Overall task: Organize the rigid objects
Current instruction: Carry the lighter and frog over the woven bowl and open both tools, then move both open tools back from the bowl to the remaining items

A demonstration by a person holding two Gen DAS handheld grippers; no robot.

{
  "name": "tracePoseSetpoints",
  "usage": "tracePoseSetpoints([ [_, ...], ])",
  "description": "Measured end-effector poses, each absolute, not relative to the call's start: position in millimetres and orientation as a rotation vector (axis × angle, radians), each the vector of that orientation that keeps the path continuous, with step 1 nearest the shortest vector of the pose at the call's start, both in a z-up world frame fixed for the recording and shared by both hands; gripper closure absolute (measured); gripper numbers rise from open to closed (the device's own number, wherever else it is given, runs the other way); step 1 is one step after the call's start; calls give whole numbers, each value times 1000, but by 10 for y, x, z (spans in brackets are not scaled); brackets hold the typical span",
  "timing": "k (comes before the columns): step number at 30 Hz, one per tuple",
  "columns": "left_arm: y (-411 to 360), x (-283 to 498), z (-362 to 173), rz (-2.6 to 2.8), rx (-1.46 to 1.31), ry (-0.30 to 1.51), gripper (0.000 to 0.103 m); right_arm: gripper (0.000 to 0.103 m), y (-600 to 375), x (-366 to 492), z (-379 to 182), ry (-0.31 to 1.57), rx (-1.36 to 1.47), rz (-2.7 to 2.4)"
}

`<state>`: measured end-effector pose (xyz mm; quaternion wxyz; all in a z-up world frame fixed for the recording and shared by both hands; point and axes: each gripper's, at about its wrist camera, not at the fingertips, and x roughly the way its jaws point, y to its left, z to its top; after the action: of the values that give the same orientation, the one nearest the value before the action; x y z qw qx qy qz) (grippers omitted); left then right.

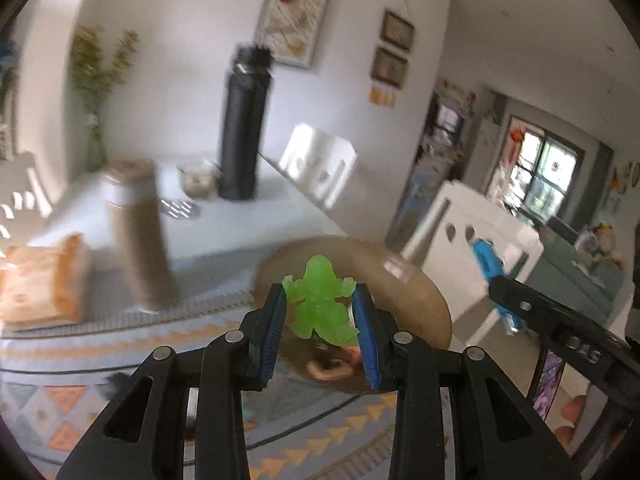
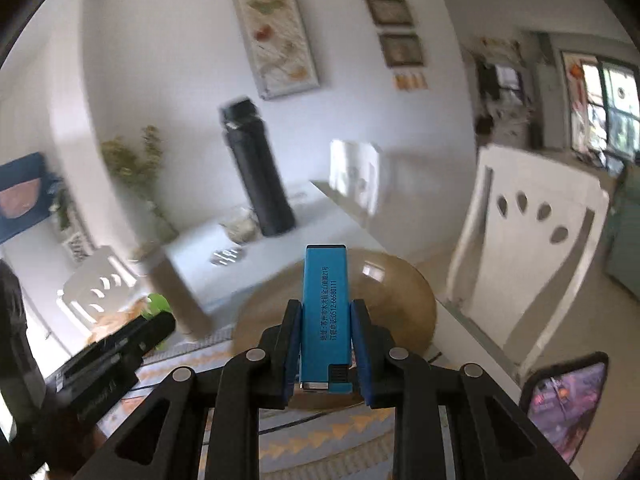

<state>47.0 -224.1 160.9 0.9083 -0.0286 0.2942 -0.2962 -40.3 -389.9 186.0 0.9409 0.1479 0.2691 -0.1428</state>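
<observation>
My left gripper (image 1: 320, 296) is shut on a translucent green toy figure (image 1: 320, 300), held in the air above a wide brown bowl (image 1: 416, 292). Something pinkish lies inside the bowl below the fingers, too blurred to name. My right gripper (image 2: 326, 308) is shut on a blue lighter (image 2: 326, 312) with printed text, standing upright between its pads over the same brown bowl (image 2: 404, 300). The left wrist view catches the right gripper (image 1: 500, 280) with the blue lighter (image 1: 490, 264) at the right. The right wrist view shows the left gripper (image 2: 160, 316) and green toy (image 2: 158, 304) at the left.
A tall black bottle (image 1: 244, 128), a tan cylinder tin (image 1: 138, 236), a small glass jar (image 1: 198, 180) and a bag of bread (image 1: 40, 284) stand on the patterned tablecloth (image 1: 80, 360). White chairs (image 2: 536, 248) ring the table. A phone (image 2: 564, 400) lies at the right.
</observation>
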Motion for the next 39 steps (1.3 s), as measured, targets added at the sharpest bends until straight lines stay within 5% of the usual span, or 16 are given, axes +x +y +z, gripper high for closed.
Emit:
tracePoseSetpoints([
  [8, -2685, 721, 1054, -652, -40, 752, 70, 79, -4228, 29, 1167, 753, 365, -399],
  [12, -2607, 632, 1138, -634, -23, 723, 33, 79, -4316, 37, 1159, 765, 371, -414],
  [22, -1679, -1, 1695, -536, -47, 554, 30, 62, -3564, -311, 1620, 658, 243, -229],
  [24, -1473, -125, 1686, -490, -48, 543, 27, 48, -3262, -341, 1585, 672, 204, -135],
  [34, -477, -218, 500, -228, -138, 713, 21, 45, -2093, -358, 576, 761, -36, 98],
  [39, -370, -118, 377, -281, -255, 756, 21, 40, -2059, -335, 397, 787, -52, 110],
])
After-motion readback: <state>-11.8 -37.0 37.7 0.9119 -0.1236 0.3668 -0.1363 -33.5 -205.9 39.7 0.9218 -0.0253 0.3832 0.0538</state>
